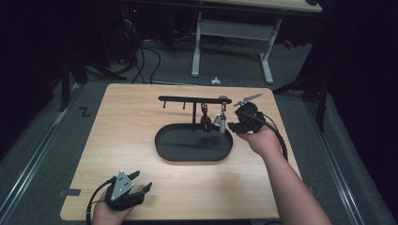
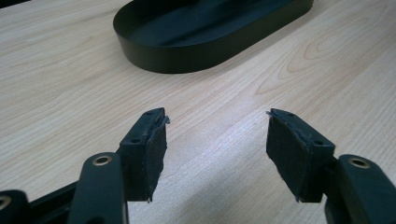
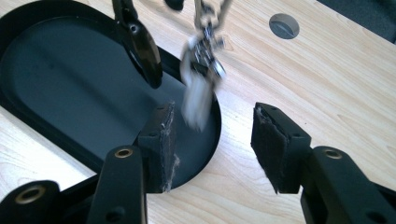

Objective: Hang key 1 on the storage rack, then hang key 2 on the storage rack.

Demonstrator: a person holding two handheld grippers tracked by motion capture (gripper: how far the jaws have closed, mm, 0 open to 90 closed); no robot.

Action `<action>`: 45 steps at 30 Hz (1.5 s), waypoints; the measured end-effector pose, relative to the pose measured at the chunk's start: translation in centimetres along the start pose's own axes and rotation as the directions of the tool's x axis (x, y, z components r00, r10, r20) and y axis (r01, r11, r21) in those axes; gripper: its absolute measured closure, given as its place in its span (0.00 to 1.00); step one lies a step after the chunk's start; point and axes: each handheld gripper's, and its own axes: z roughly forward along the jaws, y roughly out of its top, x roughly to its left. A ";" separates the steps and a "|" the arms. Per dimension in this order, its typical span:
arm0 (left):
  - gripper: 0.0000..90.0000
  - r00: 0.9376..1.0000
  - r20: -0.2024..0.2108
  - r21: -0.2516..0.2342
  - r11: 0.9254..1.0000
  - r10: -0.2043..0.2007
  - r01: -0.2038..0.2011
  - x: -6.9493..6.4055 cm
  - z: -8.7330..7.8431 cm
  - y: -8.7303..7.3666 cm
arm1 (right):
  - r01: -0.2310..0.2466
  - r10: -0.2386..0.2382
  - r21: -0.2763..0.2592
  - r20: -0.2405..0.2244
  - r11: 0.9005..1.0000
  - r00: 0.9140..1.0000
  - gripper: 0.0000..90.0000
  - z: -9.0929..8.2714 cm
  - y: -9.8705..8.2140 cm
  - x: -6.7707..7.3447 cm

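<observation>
High view, from the left: left hand-held gripper (image 1: 141,182) rests on the bench (image 1: 131,122) near its front corner, well left of and nearer the person than the black oval tray (image 1: 193,151). Left gripper view shows its jaws spread, nothing between them, bare wood beneath.

Tray sits mid-bench. A black hanger rack (image 1: 195,99) rises from its far side; pegs left of the post hang bare.

Right of the post, above the tray's right end: a dark fob (image 1: 205,123) and a silver key bunch (image 1: 220,121) dangle from the bar. Right gripper view has the silver key bunch (image 3: 201,79) blurred, apparently swinging.

Right hand-held gripper (image 1: 233,124) just off the tray's right rim. Jaws released, wide apart, gripping nothing; keys hang beyond the pads, not between them.

Risk, as I judge it: a swinging bunch is a poor target. Closing now could nip the tip or miss, knock it against the fob, or tug the rack and tip the tray.
</observation>
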 end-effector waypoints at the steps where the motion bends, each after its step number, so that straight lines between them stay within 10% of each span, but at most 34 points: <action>1: 0.43 1.000 0.000 0.000 1.000 0.000 0.000 0.0 0.0 0.0 | 0.000 0.000 0.000 0.000 1.000 1.000 0.56 0.0 0.0 0.0; 24: 0.43 0.998 0.031 0.010 0.999 0.046 -0.047 -0.9 1.3 0.9 | -0.001 0.004 -0.152 0.024 0.988 1.000 0.39 1.6 -10.7 1.7; 30: 0.42 0.999 0.034 -0.009 1.000 0.020 -0.020 -0.7 1.3 1.1 | -0.059 0.059 -0.200 -0.006 0.978 0.998 0.32 2.7 -15.4 1.1; 35: 0.41 0.999 0.031 0.001 1.000 -0.018 0.018 -0.6 1.4 0.9 | -0.148 0.146 -0.273 -0.029 0.950 0.989 0.26 3.3 -20.3 1.8; 45: 0.40 1.000 -0.010 -0.009 1.000 -0.029 0.029 -1.0 0.7 1.1 | -0.112 0.105 -0.294 -0.041 0.949 0.994 0.25 3.4 -21.0 2.9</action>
